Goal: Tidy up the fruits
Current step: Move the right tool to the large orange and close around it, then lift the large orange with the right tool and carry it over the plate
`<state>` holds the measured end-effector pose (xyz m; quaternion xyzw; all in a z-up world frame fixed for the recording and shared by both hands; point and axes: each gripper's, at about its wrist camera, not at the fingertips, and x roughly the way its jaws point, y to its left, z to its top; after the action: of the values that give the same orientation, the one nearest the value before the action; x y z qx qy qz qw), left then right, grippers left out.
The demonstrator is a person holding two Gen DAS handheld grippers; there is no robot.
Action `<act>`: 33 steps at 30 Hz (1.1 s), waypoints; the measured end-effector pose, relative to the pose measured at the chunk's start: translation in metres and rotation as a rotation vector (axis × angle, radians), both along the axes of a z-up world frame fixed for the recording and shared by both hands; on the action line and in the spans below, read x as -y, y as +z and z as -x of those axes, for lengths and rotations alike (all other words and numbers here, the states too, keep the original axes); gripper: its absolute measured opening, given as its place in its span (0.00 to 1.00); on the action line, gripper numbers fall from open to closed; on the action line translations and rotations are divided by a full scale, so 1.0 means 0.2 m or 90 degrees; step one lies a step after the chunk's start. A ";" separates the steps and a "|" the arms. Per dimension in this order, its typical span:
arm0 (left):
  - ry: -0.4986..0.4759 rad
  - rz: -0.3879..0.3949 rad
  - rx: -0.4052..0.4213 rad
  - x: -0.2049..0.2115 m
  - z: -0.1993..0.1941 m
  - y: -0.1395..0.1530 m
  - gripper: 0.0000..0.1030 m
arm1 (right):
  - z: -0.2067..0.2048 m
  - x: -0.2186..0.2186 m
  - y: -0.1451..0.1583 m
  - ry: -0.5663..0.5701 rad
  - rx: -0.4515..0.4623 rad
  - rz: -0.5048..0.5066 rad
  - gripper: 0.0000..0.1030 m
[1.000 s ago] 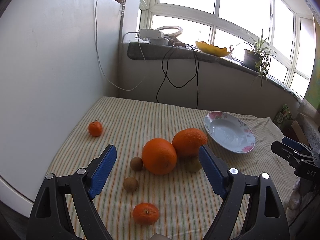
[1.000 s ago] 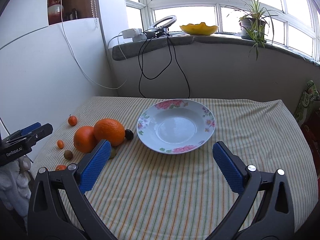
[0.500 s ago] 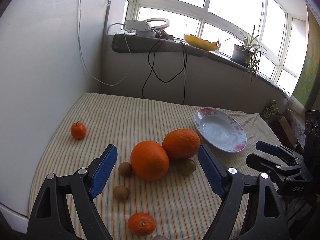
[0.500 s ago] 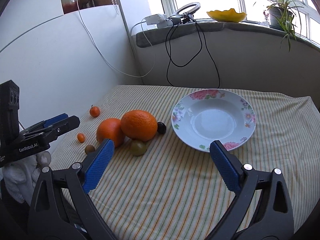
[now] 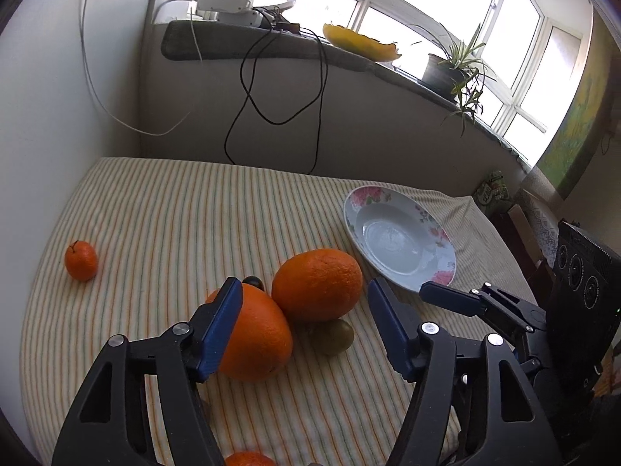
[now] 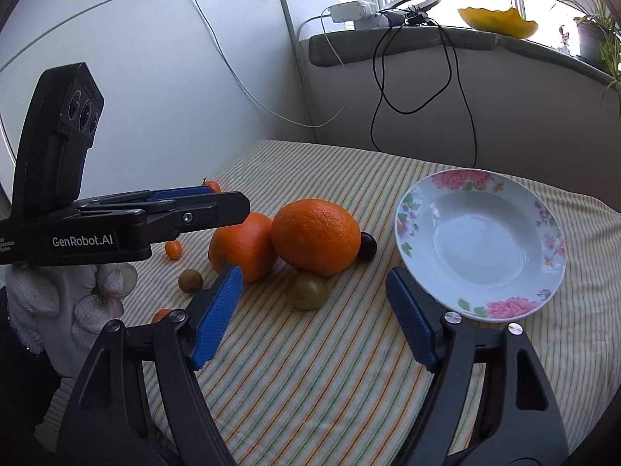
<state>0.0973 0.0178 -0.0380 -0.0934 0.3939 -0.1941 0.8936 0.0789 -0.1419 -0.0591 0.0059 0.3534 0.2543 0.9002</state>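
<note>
Two large oranges [image 5: 316,285] [image 5: 254,336] lie touching on the striped cloth, with a green-brown fruit [image 5: 335,336] in front and a dark plum [image 6: 366,246] behind. A flowered white plate [image 6: 479,242] lies empty to their right; it also shows in the left wrist view [image 5: 399,237]. My left gripper [image 5: 304,328] is open, just above and in front of the oranges. My right gripper [image 6: 314,314] is open, near the green-brown fruit. Small tangerines [image 5: 80,260] [image 6: 173,249] and a brown kiwi [image 6: 190,280] lie to the left.
A white wall [image 5: 58,116] borders the table on the left. Cables [image 5: 279,89] hang from a windowsill holding a yellow bowl [image 5: 361,42] and a potted plant [image 5: 452,73]. Another tangerine [image 5: 248,459] sits at the near edge.
Both grippers have moved in closer to the pile of oranges. The right one swung left from the plate toward the fruit. Both stay open.
</note>
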 end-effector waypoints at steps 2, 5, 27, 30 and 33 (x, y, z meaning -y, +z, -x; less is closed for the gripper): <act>-0.006 0.003 -0.014 0.01 -0.04 -0.01 0.63 | -0.03 -0.01 -0.01 0.004 -0.006 -0.005 0.75; -0.021 0.002 -0.032 0.03 -0.10 -0.01 0.63 | -0.07 -0.03 -0.03 0.010 -0.015 -0.013 0.71; -0.121 -0.076 -0.214 0.14 -0.38 -0.07 0.57 | -0.23 -0.07 -0.14 0.003 -0.048 -0.031 0.59; -0.128 -0.065 -0.237 0.13 -0.39 -0.08 0.56 | -0.24 -0.06 -0.14 0.001 -0.049 -0.030 0.59; -0.135 -0.057 -0.251 0.13 -0.39 -0.09 0.56 | -0.24 -0.06 -0.14 0.001 -0.050 -0.033 0.59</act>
<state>0.1752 -0.0087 -0.0568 -0.0479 0.5764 -0.2471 0.7774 0.1271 -0.1296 -0.0867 0.0392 0.3820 0.2636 0.8849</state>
